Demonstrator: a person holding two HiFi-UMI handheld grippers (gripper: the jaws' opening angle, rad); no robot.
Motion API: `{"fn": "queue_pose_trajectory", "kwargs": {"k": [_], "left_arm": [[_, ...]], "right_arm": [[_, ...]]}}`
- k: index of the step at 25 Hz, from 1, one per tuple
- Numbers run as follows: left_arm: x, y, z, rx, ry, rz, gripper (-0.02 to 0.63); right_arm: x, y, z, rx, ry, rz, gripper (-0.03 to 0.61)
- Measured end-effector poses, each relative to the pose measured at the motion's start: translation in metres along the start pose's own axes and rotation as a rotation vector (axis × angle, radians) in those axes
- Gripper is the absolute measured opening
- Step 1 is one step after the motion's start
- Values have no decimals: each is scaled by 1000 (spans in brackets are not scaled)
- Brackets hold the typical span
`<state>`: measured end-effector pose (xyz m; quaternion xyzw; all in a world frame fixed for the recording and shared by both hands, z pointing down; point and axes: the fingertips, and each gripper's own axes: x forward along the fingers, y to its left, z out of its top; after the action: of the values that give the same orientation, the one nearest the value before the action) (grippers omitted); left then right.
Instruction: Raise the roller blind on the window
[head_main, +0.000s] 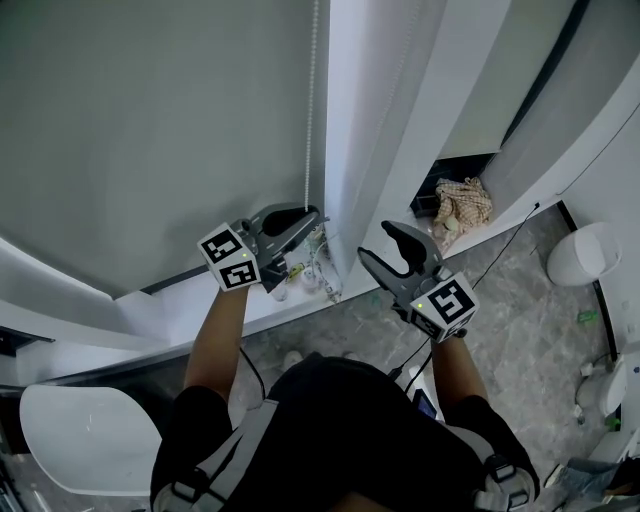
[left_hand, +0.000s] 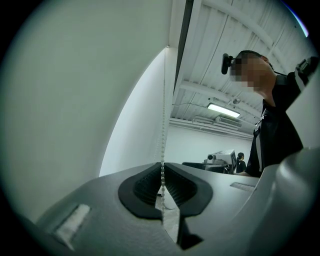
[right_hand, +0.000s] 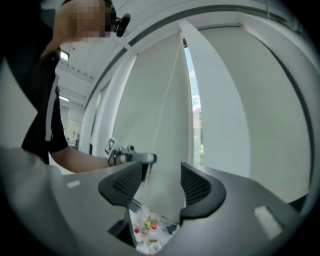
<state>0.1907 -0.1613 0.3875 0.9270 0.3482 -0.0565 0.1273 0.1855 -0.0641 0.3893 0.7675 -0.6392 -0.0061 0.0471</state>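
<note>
In the head view the roller blind (head_main: 150, 130) hangs fully down over the window, its bottom edge close to the sill (head_main: 300, 305), and the bead chain (head_main: 311, 100) runs down its right edge into the left gripper (head_main: 308, 220), which is clamped on it. The right gripper (head_main: 378, 245) hovers just beside it with its jaws spread and nothing in them. Small bottles (head_main: 310, 275) stand at the sill's right end, directly under the chain, so a slipped pull or a swinging gripper could knock them over. At the right, a dark wall recess (head_main: 440, 185) holds a crumpled patterned cloth (head_main: 462, 205). In the left gripper view the pads are pinched on the bead chain (left_hand: 163, 125), which rises taut beside the blind (left_hand: 75, 100); the hold on so thin a cord looks slight, and a hard tug may let the beads slide through. In the right gripper view the right gripper (right_hand: 161, 182) is released, with the slanting strand (right_hand: 167, 95) passing in line with its gap but not pressed. Closing on the other strand (right_hand: 192, 130) would likely lower the blind instead. The bottles (right_hand: 147, 230) below show red and yellow caps; their contents cannot be told.
</note>
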Motion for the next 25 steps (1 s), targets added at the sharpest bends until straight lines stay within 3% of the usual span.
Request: {"fn": "queue_pose_trajectory", "kwargs": {"k": [3,8,13,17,21,25], "left_arm": [[-4,-6,-7,23,21,7,18],[-18,-13,-18,33,38,19,18],[-40,3,-11,-61,-37,70,18],[-46,11,-6,-22,-22,110,18],[-51,6,-7,-11,-18,117,18],[-52,4,-10,-7,-25,112,18]], "right_arm": [[29,22,39,53,-119,129,241],[82,32,83,-14,-177,219,238],[131,24,134,62,-260,254,180],[146,19,172,151,-338,312,153],[140,15,192,150,-394,293,48],[140,19,194,135,-390,304,23]]}}
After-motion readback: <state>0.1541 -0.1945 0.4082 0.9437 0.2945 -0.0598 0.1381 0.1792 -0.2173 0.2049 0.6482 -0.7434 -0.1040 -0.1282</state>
